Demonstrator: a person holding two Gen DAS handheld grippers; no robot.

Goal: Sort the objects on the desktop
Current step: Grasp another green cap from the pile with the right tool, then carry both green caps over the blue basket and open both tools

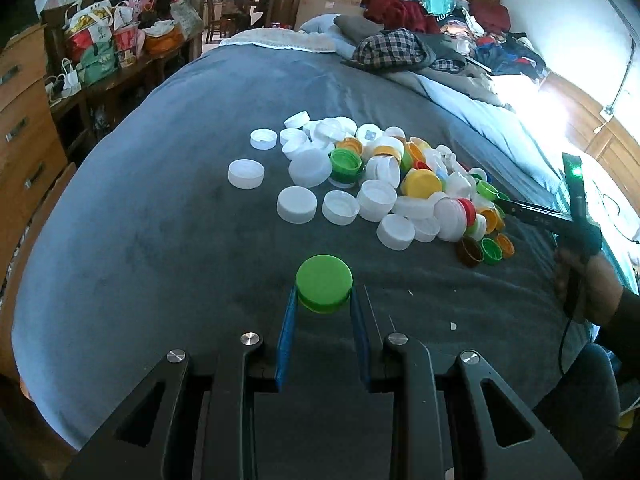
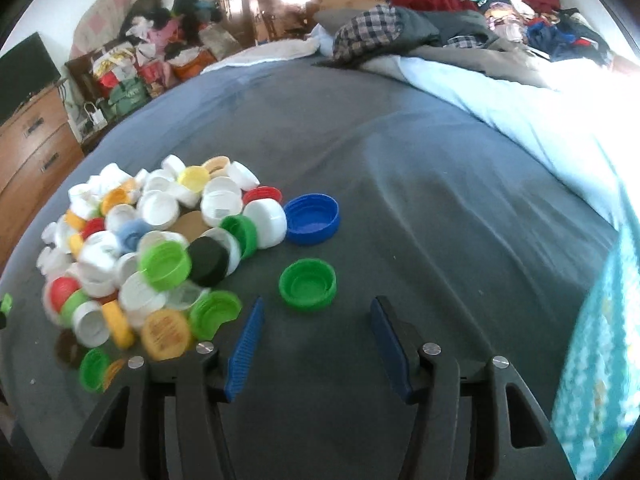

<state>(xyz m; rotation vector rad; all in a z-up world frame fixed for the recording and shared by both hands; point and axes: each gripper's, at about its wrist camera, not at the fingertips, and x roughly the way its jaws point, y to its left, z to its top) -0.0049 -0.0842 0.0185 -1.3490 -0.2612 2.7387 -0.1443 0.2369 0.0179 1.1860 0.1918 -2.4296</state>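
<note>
Left gripper (image 1: 323, 294): black frame with blue ribbed pads, closed down on a green cap (image 1: 324, 283); one pad touches each side of its rim.
Green cap: smooth round plastic disc, flat closed top facing up and slightly toward the camera, ridged skirt below; held just above the bedspread (image 1: 160, 220), near the pile.
Right gripper (image 2: 316, 312): same black frame, blue ribbed fingers (image 2: 244, 344) spread wide, nothing between them.
Open green cap (image 2: 307, 285): lies on the bedspread just ahead of the right gripper's tips, hollow side up, thread rings visible inside.
Blue cap (image 2: 313, 219): larger, round, hollow side up and tilted slightly, touching the edge of the pile.
Pile of caps (image 2: 160, 248): loose heap of round plastic lids, mostly white, mixed with green, yellow, orange, red, one black; some top up, some hollow up, some on edge.
Bedspread: dark grey-blue, soft, velvety nap with shallow folds.
Clothes (image 1: 400, 48): crumpled plaid and dark fabrics heaped at the far end.
Dresser (image 1: 24, 128): wooden drawers with metal handles, beside the bed.
</note>
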